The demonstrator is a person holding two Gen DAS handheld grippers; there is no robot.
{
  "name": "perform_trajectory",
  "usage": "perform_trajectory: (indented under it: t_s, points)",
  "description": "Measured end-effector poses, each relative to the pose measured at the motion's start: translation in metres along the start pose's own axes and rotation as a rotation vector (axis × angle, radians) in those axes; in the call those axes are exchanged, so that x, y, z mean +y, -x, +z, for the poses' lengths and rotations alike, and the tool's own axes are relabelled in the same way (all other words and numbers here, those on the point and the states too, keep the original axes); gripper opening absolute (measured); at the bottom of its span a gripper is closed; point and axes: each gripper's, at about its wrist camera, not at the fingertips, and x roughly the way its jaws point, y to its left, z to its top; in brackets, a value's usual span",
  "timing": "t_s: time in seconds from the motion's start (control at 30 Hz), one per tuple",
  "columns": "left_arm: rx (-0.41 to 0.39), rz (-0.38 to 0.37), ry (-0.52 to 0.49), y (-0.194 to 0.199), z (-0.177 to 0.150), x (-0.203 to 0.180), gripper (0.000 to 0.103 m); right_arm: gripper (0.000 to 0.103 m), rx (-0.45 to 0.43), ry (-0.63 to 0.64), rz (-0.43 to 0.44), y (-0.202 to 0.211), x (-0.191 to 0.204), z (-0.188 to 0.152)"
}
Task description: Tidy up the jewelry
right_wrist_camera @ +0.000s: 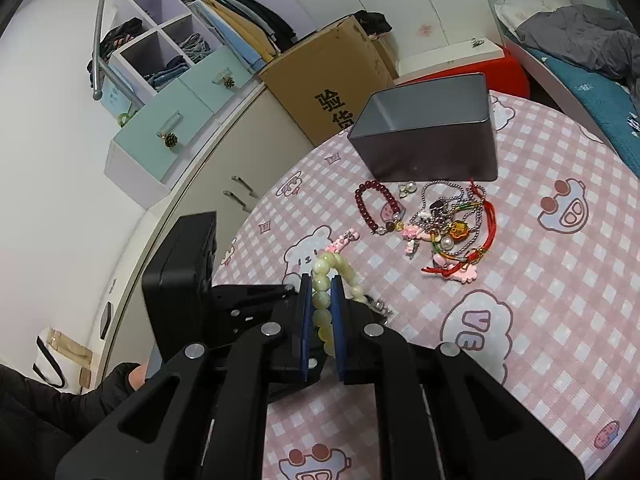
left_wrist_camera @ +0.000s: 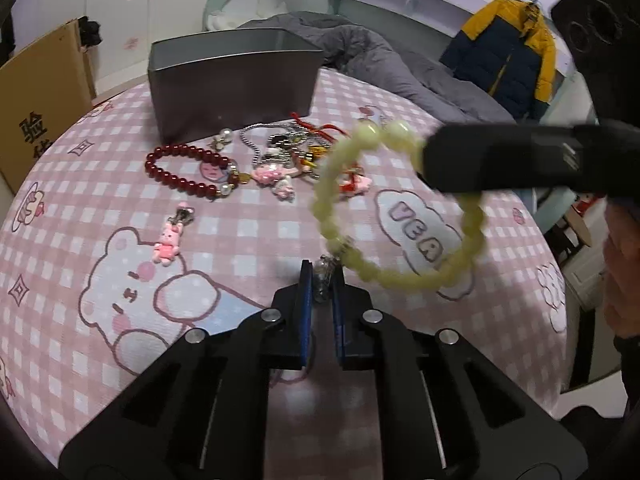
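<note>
Above, we see a table covered by a pink checked cloth (right_wrist_camera: 540, 280), viewed from both wrists. Our right gripper (right_wrist_camera: 321, 312) is clenched on a pale green bead bracelet (left_wrist_camera: 396, 216), its blue pads pressing the beads between them; the loop hangs clear of the cloth. Our left gripper (left_wrist_camera: 322, 292) has its jaws drawn nearly together on a small silvery charm (left_wrist_camera: 323, 280) that dangles from the same bracelet. Toward the far edge of the table stands an open grey tin box (left_wrist_camera: 236, 84). Just in front of the box lie a dark red bead bracelet (left_wrist_camera: 188, 172) and a tangled heap of chains, cords and charms (right_wrist_camera: 452, 232). Nearer the left edge, in the left wrist view, we find a pink bunny keychain (left_wrist_camera: 170, 240) lying apart.
</note>
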Motion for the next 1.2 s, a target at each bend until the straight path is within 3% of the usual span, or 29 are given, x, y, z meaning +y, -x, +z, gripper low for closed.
perform_trajectory:
  t_s: [0.13, 0.43, 0.73, 0.97, 1.2]
  points:
    - [-0.013, -0.017, 0.023, 0.011, -0.004, 0.003, 0.009, 0.008, -0.019, -0.019, -0.030, 0.006, -0.006, 0.001]
    - [-0.098, 0.020, 0.061, 0.060, 0.001, 0.016, 0.009, 0.008, -0.019, -0.037, -0.093, 0.015, -0.020, -0.003]
    - [-0.194, 0.068, 0.027, 0.113, 0.039, 0.015, 0.009, 0.008, -0.028, -0.027, -0.100, 0.019, -0.019, 0.002]
    - [-0.235, 0.156, 0.048, 0.126, 0.087, 0.027, 0.009, 0.008, -0.114, 0.066, -0.069, 0.036, 0.010, 0.056]
    - [-0.232, 0.198, 0.093, 0.104, 0.167, 0.049, 0.009, 0.008, -0.155, 0.104, -0.139, 0.025, 0.009, 0.130]
